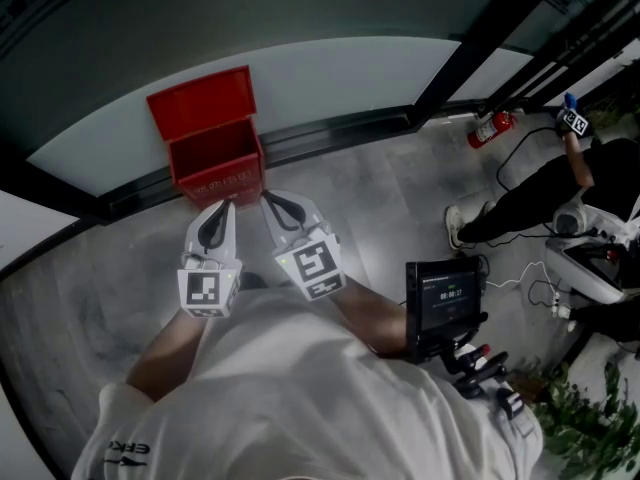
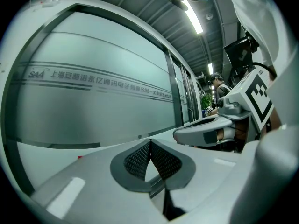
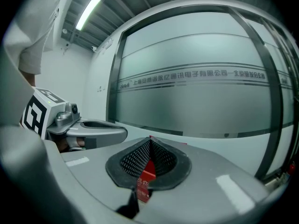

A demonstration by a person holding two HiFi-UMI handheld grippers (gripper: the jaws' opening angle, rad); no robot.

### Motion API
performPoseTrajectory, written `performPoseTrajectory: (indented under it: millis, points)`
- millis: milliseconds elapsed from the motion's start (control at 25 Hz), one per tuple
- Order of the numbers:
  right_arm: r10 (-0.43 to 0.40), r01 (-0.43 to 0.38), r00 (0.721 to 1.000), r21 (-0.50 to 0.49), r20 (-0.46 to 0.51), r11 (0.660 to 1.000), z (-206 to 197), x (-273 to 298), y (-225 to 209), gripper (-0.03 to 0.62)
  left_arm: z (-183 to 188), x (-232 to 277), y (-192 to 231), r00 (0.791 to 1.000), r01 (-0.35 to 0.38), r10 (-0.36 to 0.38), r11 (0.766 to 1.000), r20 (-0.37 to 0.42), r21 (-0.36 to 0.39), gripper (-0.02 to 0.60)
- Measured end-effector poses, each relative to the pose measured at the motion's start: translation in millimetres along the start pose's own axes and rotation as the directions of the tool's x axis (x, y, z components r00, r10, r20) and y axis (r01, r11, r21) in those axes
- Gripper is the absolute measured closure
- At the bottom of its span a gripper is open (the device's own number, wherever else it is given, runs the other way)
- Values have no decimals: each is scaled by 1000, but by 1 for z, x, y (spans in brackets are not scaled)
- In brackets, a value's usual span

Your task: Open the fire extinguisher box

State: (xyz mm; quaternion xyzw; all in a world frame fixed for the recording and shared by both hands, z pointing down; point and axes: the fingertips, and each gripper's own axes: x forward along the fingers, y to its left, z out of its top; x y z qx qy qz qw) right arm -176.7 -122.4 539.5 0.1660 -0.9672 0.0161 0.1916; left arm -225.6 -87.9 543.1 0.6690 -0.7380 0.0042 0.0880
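The red fire extinguisher box (image 1: 215,160) stands on the floor against the frosted glass wall, its lid (image 1: 200,96) tipped up and back and its inside showing. My left gripper (image 1: 229,204) and right gripper (image 1: 267,201) hover side by side just in front of the box, both pointing at it. In the left gripper view the left gripper (image 2: 149,143) is shut with nothing between its pads. The right gripper (image 3: 149,140) is also shut and empty; a strip of the red box (image 3: 145,174) shows behind its pads.
A red fire extinguisher (image 1: 491,128) lies on the floor at the right by the wall. A person in black (image 1: 560,188) sits further right, with cables around. A screen on a stand (image 1: 445,296) and a green plant (image 1: 585,418) are at my right side.
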Motion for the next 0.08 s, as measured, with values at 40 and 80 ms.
performPoseTrajectory:
  millis: [40,80]
  points:
    - [0,0,1000,0,1,1000,0,0,0,582,0,0,1,1000,-2,2,1000,0,1,578]
    - [0,0,1000,1,2,1000,1,0,0,583,-1,0,2,1000,-4,4,1000,0,2,578]
